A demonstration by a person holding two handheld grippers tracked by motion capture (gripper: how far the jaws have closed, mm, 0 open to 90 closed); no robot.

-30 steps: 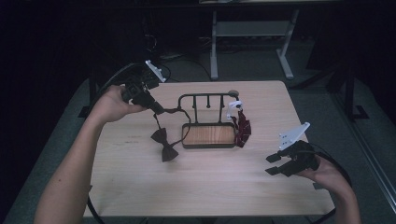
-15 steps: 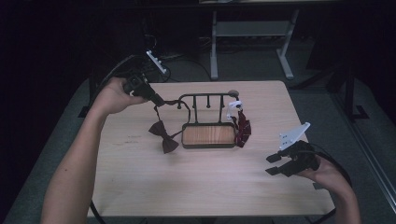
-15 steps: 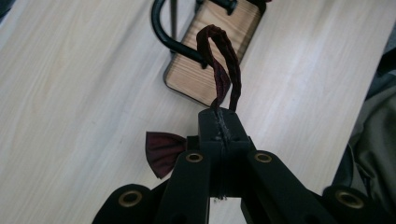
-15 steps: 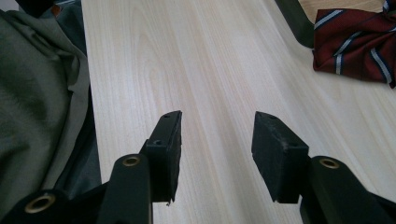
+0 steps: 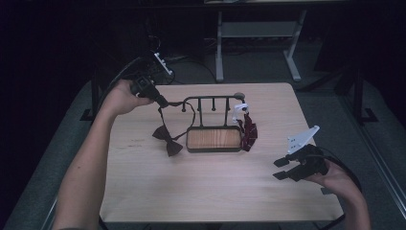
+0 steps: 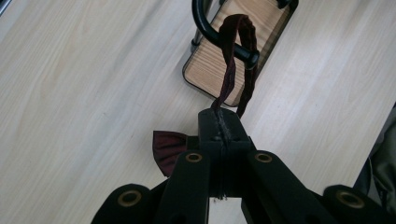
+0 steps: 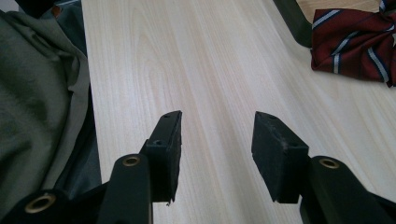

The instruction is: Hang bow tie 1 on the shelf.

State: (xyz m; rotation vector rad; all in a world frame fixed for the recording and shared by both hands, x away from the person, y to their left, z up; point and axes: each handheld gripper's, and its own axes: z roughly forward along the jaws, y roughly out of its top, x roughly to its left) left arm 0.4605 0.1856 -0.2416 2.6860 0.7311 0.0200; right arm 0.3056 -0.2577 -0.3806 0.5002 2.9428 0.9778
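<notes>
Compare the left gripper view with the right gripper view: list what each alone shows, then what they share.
Left gripper view alone: the left hand-held gripper shut on the dark bow tie's strap, looped over the black rack, with the bow hanging below. Right gripper view alone: the right hand-held gripper open and empty, and a striped bow tie. Both: the light wooden table.

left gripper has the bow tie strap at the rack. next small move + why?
Probably open the left gripper and back off. It is shut on the dark maroon bow tie's strap, which already loops over the end of the black metal rack's bar, while the bow hangs by the wooden base.
</notes>
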